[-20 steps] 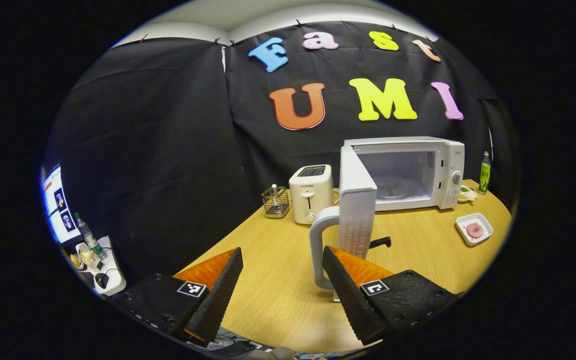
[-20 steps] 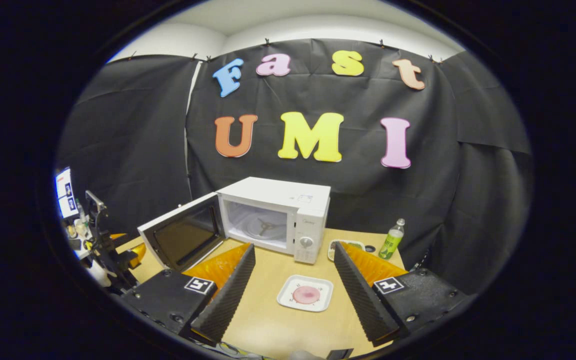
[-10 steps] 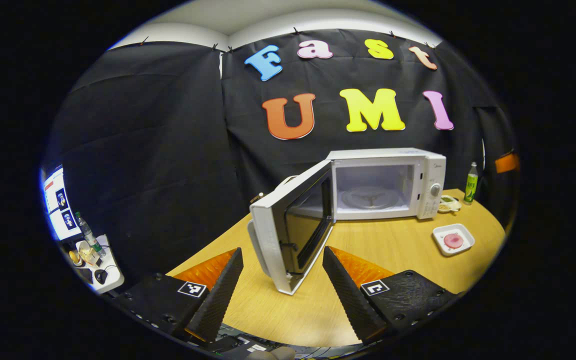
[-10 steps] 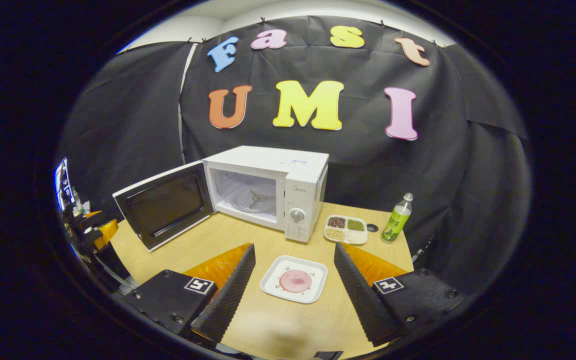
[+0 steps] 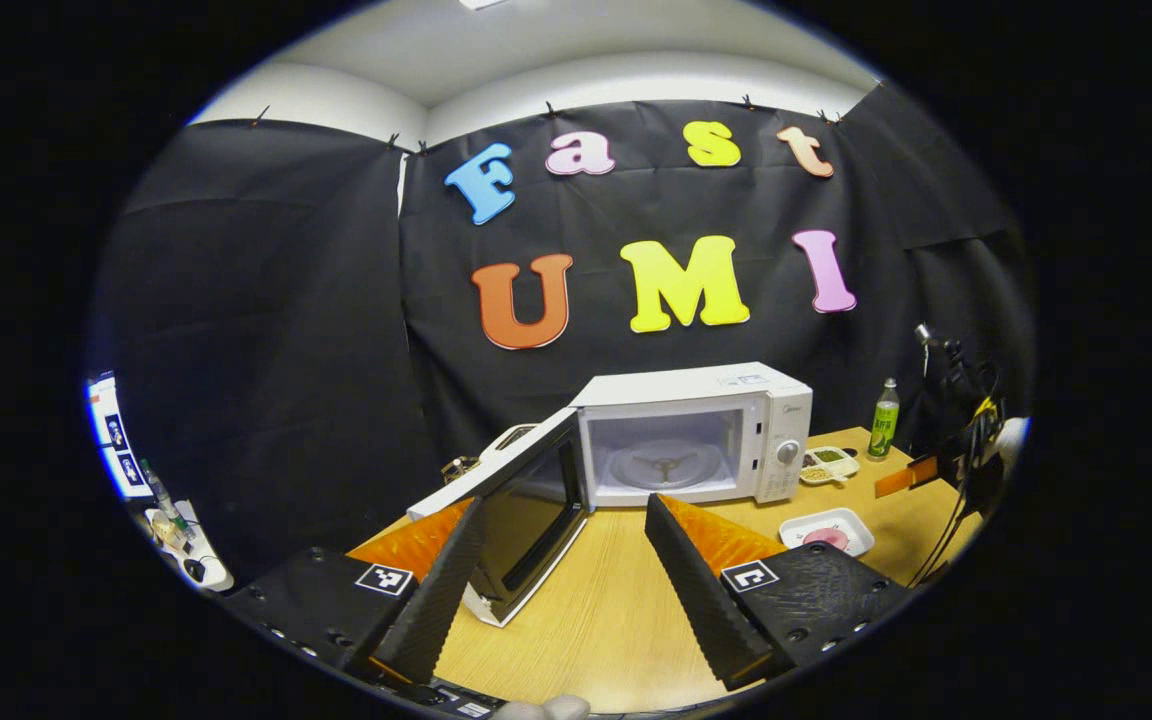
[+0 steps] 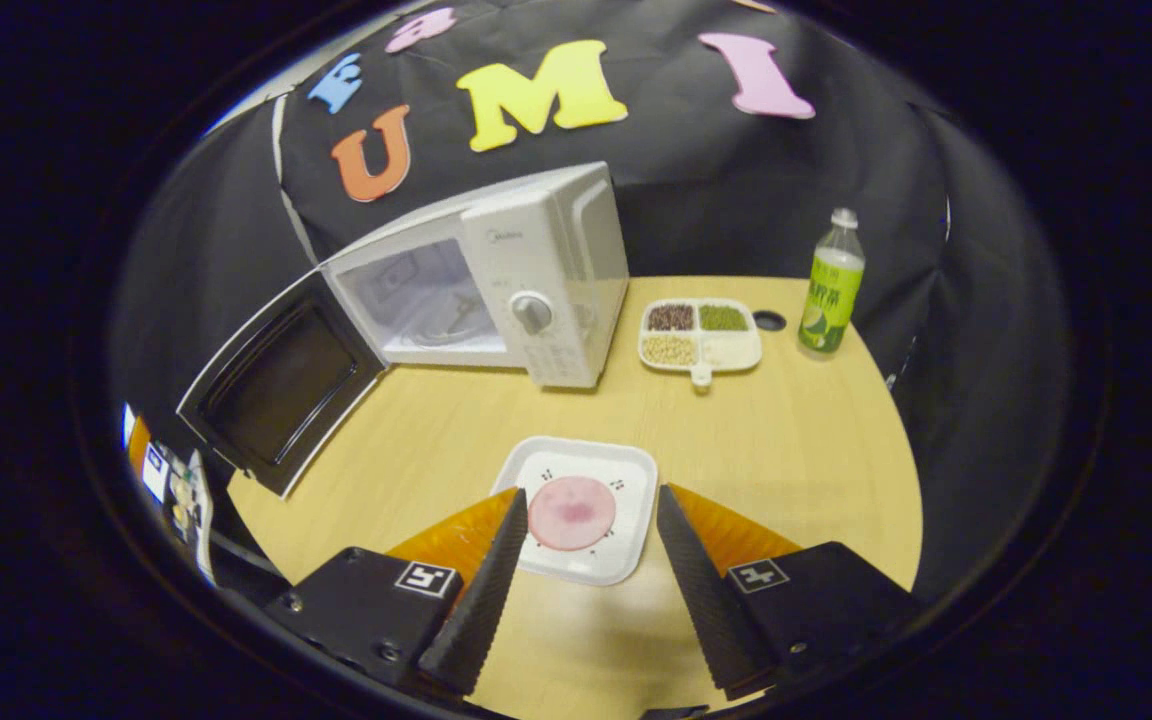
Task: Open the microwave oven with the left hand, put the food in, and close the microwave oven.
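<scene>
Clearly, in the left gripper view, our left claw (image 5: 561,590) stood wide open and empty, drawn back from the microwave (image 5: 696,435), whose door (image 5: 521,520) hung open so food could go in. In the right gripper view, our right claw (image 6: 586,590) gaped empty just over the plate (image 6: 581,510) on the counter (image 6: 796,450), bracketing the pink food (image 6: 572,512) for a grab. Labels were too small for us to read.

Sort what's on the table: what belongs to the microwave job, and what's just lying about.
Job: microwave, its open door, white plate with pink food, right gripper.
Lying about: divided snack tray, green bottle, toaster.
</scene>
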The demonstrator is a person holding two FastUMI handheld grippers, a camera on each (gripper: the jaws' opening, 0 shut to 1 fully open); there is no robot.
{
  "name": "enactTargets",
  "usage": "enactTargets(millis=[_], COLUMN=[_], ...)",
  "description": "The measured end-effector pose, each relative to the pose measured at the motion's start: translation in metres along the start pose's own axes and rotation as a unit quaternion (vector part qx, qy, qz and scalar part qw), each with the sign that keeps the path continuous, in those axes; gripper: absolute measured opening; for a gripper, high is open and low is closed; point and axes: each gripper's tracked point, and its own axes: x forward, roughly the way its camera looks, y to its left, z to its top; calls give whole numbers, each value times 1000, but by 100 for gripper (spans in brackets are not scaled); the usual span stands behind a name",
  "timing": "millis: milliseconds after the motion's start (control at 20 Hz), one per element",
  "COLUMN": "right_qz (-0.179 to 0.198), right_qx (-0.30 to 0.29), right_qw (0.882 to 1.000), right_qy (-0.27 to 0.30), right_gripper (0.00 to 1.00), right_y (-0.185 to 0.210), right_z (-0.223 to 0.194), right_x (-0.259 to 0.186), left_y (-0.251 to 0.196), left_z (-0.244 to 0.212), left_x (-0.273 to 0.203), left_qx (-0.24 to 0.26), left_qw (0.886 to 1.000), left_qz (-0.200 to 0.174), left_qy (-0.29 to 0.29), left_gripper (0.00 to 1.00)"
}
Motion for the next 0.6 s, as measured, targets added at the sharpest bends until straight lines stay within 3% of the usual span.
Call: enactTargets(millis=[150, 200, 300, 350, 400, 450, 500, 550, 600], right_qz=[7, 10, 16, 17, 21, 18, 19, 19, 24], right_qx=[46, 54, 64, 67, 72, 78, 88, 99, 109], right_qw=[998, 997, 994, 993, 991, 989, 987, 984, 983], right_qy=[48, 62, 87, 99, 110, 120, 134, 148, 148], right_gripper=[78, 61, 53, 63, 48, 56, 36, 33, 42], right_y=[-14, -17, -23, -26, -27, -31, -32, -33, -32], right_z=[-16, -20, -27, -30, -31, -33, -36, -40, -35], right_x=[32, 42, 60, 68, 74, 82, 86, 90, 94], left_y=[-24, -30, -43, -48, -53, -55, -59, -61, -63], left_z=[21, 27, 39, 44, 48, 52, 53, 55, 56], left_x=[-6, -8, -11, -12, -14, -15, -16, -19, -22], left_qx=[6, 3, -1, -2, -2, -1, 0, 1, 2], left_qw=[1000, 1000, 1000, 1000, 1000, 1000, 1000, 1000, 1000], left_qz=[-7, -8, -8, -5, -3, 2, 6, 10, 15], left_qy=[-8, -11, -13, -16, -20, -20, -18, -16, -15], left_gripper=[96, 96, 96, 95, 96, 96, 96, 96, 95])
